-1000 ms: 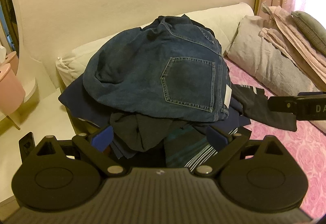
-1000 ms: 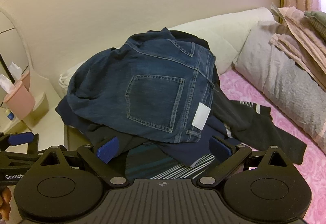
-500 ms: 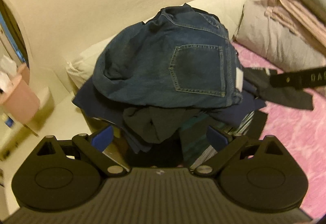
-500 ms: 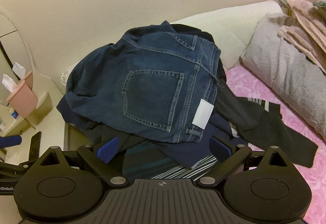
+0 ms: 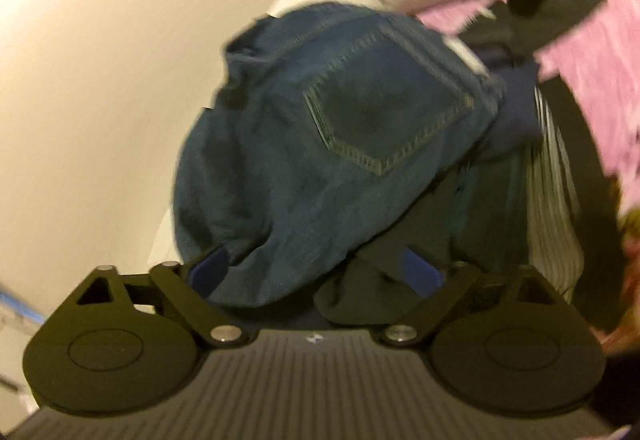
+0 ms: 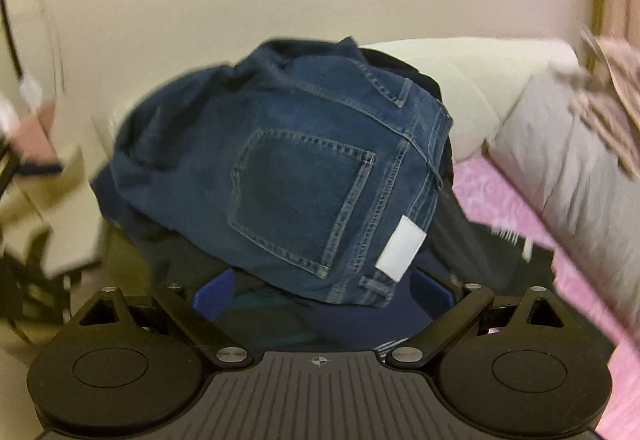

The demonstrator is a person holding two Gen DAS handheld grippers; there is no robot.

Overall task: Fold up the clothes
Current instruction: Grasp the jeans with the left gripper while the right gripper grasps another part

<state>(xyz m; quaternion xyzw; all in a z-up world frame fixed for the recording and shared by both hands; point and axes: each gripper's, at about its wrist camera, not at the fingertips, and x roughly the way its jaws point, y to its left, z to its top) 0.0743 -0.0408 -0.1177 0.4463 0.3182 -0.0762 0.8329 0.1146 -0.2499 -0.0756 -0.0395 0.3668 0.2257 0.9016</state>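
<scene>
A pile of clothes lies on the bed, topped by blue jeans (image 5: 340,144) with a back pocket and a white tag (image 6: 401,253). Dark garments and a striped one (image 5: 552,200) lie under them. My left gripper (image 5: 316,272) is open, tilted, with its blue pads at the jeans' lower edge, which sags between them. My right gripper (image 6: 324,290) is open, its pads just below the jeans' hem (image 6: 304,176), over dark cloth. Neither holds anything.
Cream wall behind the pile. A white pillow (image 6: 480,80) and grey pillow (image 6: 572,148) lie at the right on the pink bedspread (image 6: 560,280). A cream bedside surface (image 6: 60,200) is at the left. Both views are motion-blurred.
My left gripper has rolled sideways and closed in on the lower edge of the jeans. My right gripper has moved forward toward the pile. Both stay open.
</scene>
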